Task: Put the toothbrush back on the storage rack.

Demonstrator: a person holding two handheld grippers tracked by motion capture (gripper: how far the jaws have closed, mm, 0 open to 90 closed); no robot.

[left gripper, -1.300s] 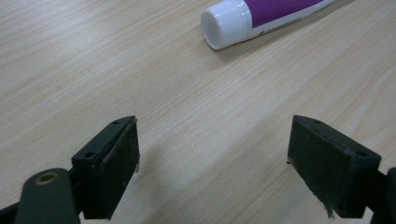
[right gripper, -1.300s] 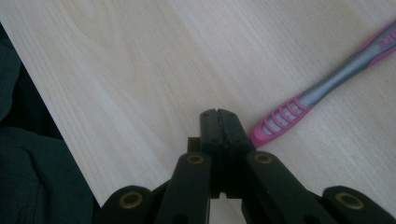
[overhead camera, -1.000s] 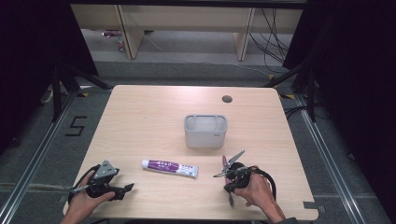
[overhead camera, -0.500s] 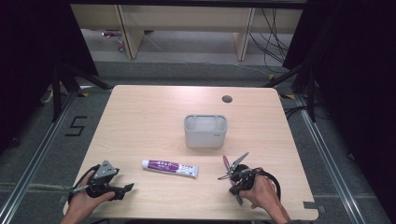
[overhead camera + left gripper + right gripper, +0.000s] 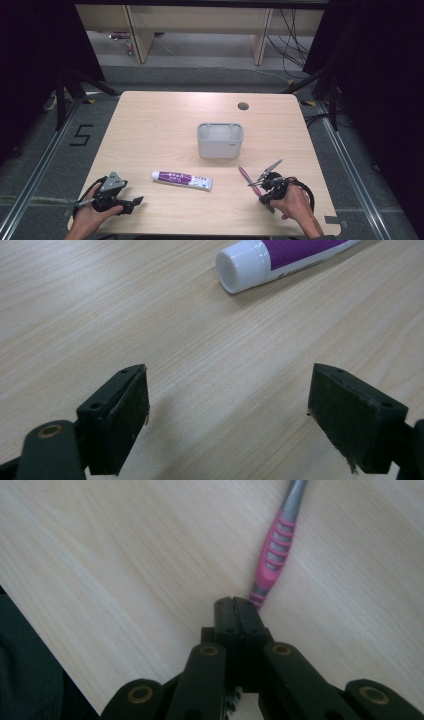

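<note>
Lying flat on the worktop (image 5: 150, 130): one toothbrush (image 5: 246, 177), pink-and-grey handle, set just in front of the grey holder (image 5: 220, 140) and toward its right corner, handle end pointing to the near edge; in the right gripper view the ribbed pink grip (image 5: 274, 560) runs up and away from the jaw tips, its butt end touching or just beside them, which of the two cannot be told.
Right hand-held gripper (image 5: 263, 186): clenched, jaws pressed flat together with nothing between them; in front of the holder and to its right, just beside the toothbrush.
Toothpaste tube (image 5: 182, 179): white with purple label, lying on its side in front of the holder and to its left; white cap (image 5: 243, 265) toward the left hand-held gripper.
Left hand-held gripper (image 5: 131, 203): released, jaws standing wide over bare wood; well to the left of the holder, near the front edge, apart from the tube.
Holder: upright, near the worktop's middle; compartments open at the top.
</note>
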